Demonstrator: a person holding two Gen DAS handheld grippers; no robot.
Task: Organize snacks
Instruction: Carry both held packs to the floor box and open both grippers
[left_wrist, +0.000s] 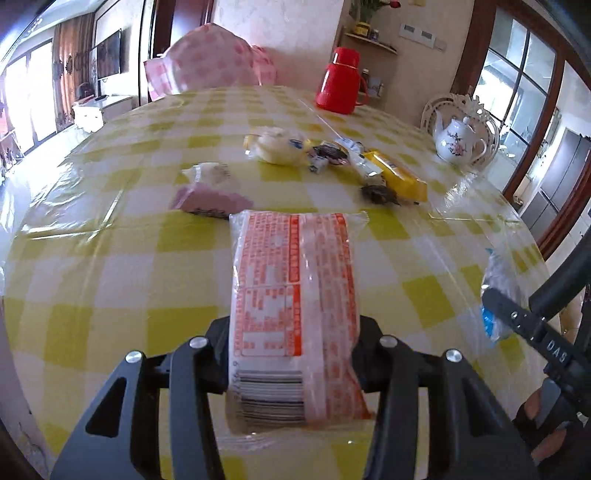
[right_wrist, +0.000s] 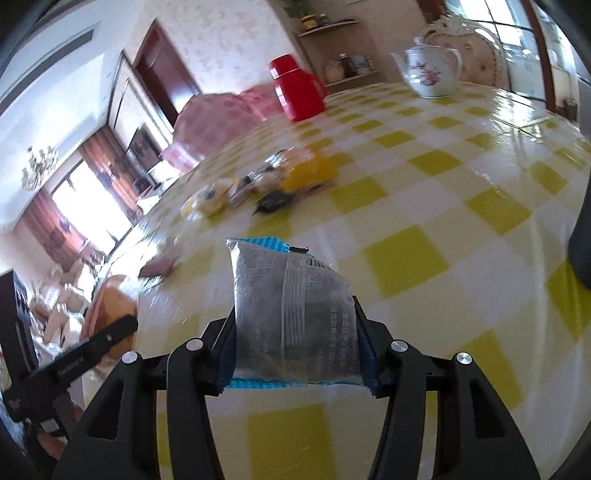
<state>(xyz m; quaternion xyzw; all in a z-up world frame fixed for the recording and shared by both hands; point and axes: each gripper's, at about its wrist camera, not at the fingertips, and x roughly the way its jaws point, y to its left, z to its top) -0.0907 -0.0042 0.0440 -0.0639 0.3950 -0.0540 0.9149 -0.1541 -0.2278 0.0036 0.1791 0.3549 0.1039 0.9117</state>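
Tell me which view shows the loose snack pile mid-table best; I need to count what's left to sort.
The left wrist view: the loose snack pile lies sharp there, its yellow packet, dark wrappers and pale bun set apart on the yellow checked tablecloth. In the right wrist view the pile is blurred and crowded together.

My left gripper (left_wrist: 295, 354): matte black plastic frame, triangular cut-outs, four silver screw heads. My right gripper (right_wrist: 295, 347): same black build, silver screws, blue pads lining the fingers (right_wrist: 369, 354), white lettering along one side.
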